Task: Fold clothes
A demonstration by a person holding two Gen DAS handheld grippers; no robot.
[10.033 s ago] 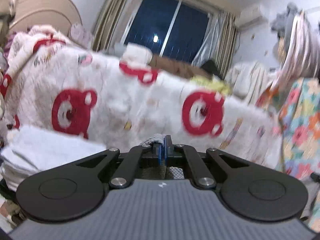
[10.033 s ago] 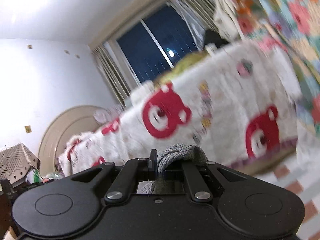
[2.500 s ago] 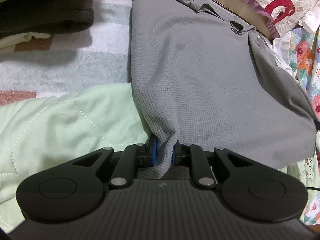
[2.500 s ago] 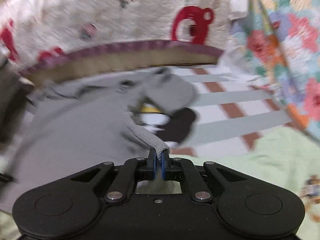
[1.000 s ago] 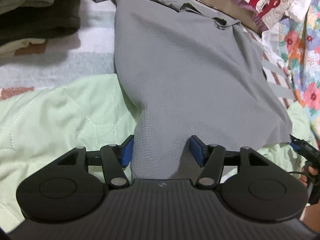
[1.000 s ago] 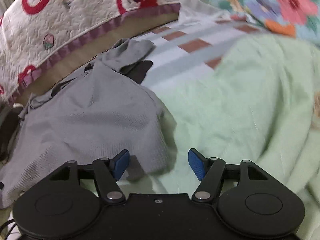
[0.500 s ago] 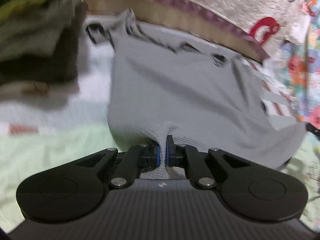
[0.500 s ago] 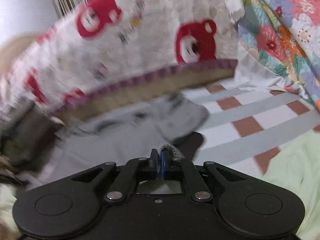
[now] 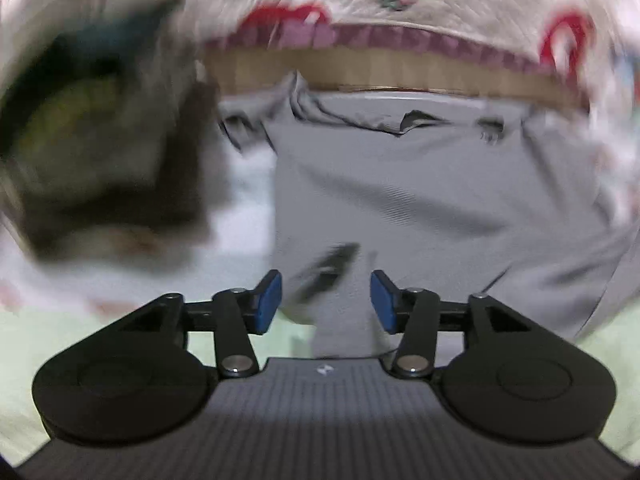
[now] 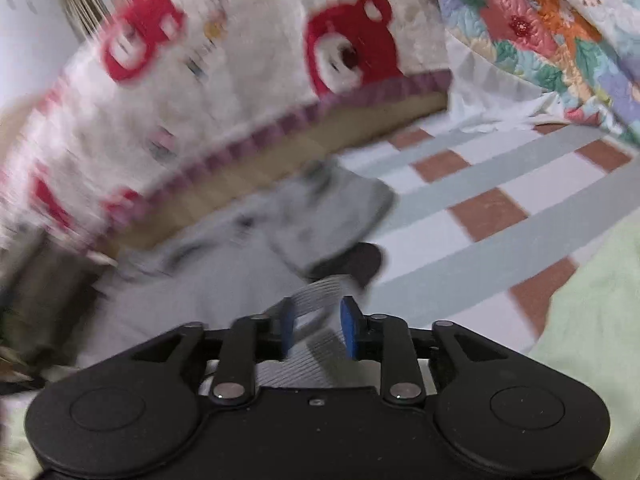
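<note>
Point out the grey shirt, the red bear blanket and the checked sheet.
grey shirt (image 9: 420, 200): left wrist view, on the flat middle of its body.
red bear blanket (image 10: 352, 48): right wrist view, on a red bear's face.
checked sheet (image 10: 484, 210): right wrist view, on a brown square.

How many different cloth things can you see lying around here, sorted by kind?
Grey shirt: 1
Bear-print quilt: 1
Flowered quilt: 1
Pale green quilt: 1
Checked sheet: 1
Dark clothes pile: 1, too blurred to count its pieces
Total: 6

clothes pile (image 9: 100, 160) left — bedspread (image 9: 400, 4) ahead
</note>
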